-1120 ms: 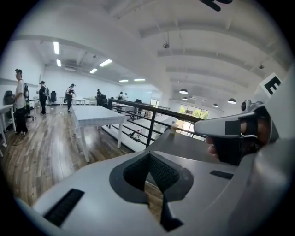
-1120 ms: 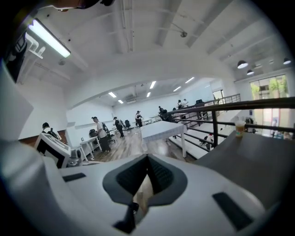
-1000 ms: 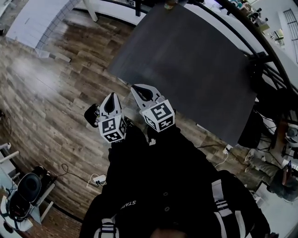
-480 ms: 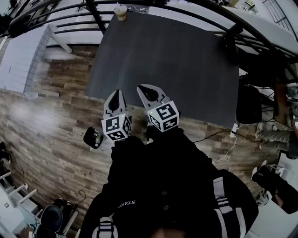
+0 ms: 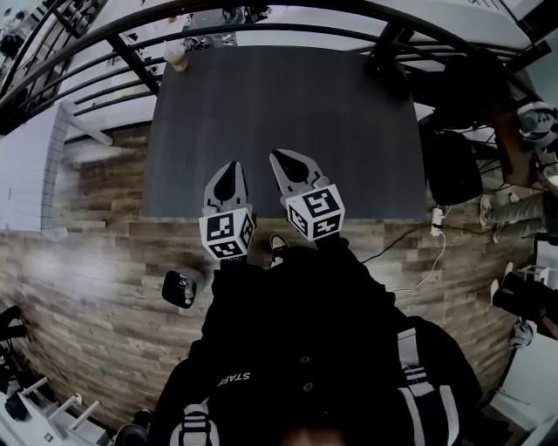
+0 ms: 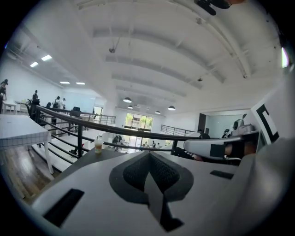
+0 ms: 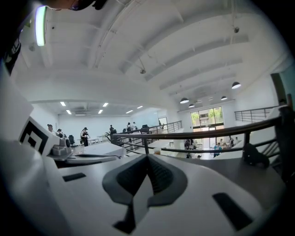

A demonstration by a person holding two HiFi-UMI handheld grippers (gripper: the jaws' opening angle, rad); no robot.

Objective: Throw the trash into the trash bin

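While both pairs of jaws are clenched shut with nothing between them, the left gripper point(image 5: 232, 171) and the right gripper point(image 5: 282, 160) hang side by side over the near edge of the dark desk point(image 5: 349, 122). The left sits at nine o'clock of the right, and both point toward twelve o'clock in the head view. Each gripper view shows its two dark pads meeting along one line.

A pale cup point(image 5: 175, 57) stands upright on the desk's far left corner, at eleven o'clock from the grippers and well apart from them. In the left gripper view it shows at ten o'clock from the jaw tips, just in front of a post of the black railing point(image 5: 261, 19) that runs behind the desk's far edge.

The person's black sleeves point(image 5: 288, 296) fill the lower middle of the head view. On the wooden floor point(image 5: 87, 279), a small black object point(image 5: 178, 288) lies at seven o'clock of the left gripper; what it is I cannot tell. A white power strip point(image 5: 436, 219) with its cable lies at four o'clock of the right gripper.
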